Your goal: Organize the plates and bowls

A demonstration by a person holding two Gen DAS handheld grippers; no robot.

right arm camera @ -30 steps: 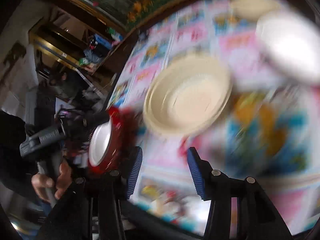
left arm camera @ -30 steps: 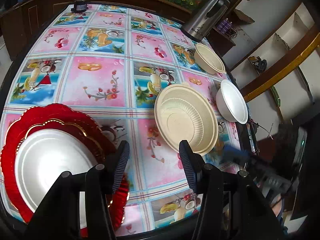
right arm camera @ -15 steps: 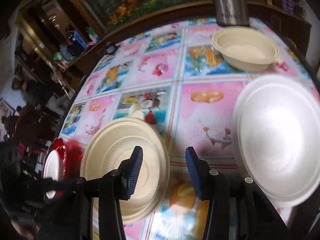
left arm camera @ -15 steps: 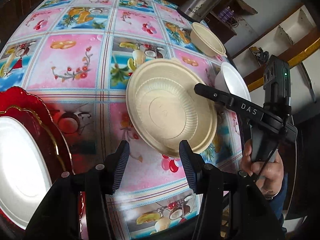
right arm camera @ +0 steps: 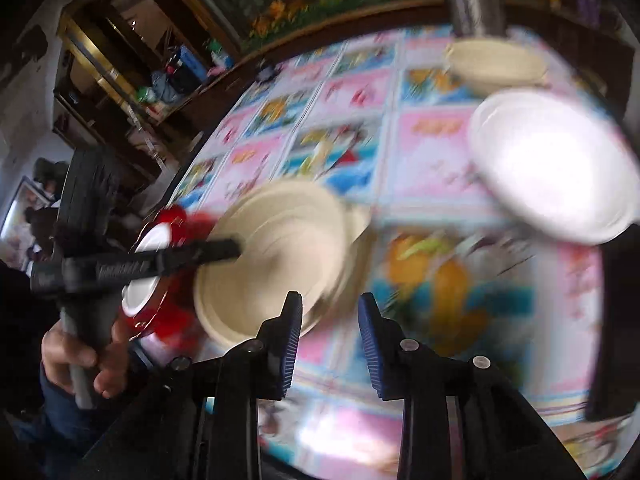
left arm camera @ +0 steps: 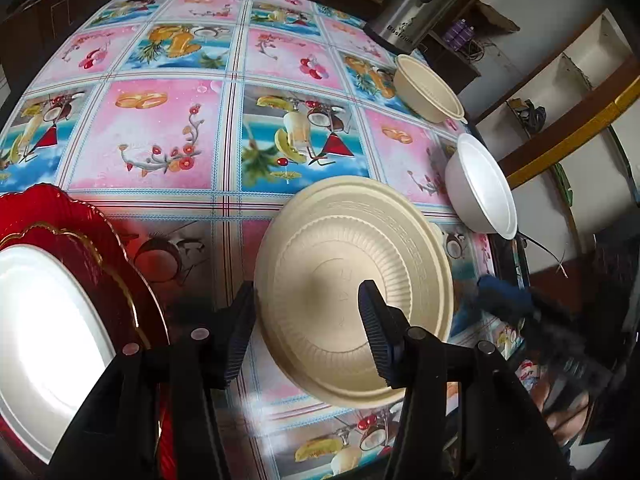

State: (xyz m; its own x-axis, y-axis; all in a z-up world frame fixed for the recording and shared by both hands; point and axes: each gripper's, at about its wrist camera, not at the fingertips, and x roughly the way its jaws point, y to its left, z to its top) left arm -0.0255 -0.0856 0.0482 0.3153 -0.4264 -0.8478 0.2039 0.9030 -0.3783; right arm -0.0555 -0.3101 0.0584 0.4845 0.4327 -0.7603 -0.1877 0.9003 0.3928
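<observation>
1. My left gripper (left arm camera: 306,336) hangs over the near rim of the beige plate (left arm camera: 348,280), jaws apart, one finger outside the rim and one above the plate's ribbed inner slope; I cannot tell whether either pad touches it.
2. The beige plate is round and shallow, with fine radial ribs and an embossed band under the rim; it lies flat on the fruit-print tablecloth (left arm camera: 168,128).
3. To its left sits a white plate (left arm camera: 44,344) on a scalloped red plate (left arm camera: 60,216).
4. Beyond it stand a white bowl (left arm camera: 480,188) and a beige bowl (left arm camera: 428,94).
5. My right gripper (right arm camera: 330,344) has just been narrowing; its jaws are parted, nothing between them.
</observation>
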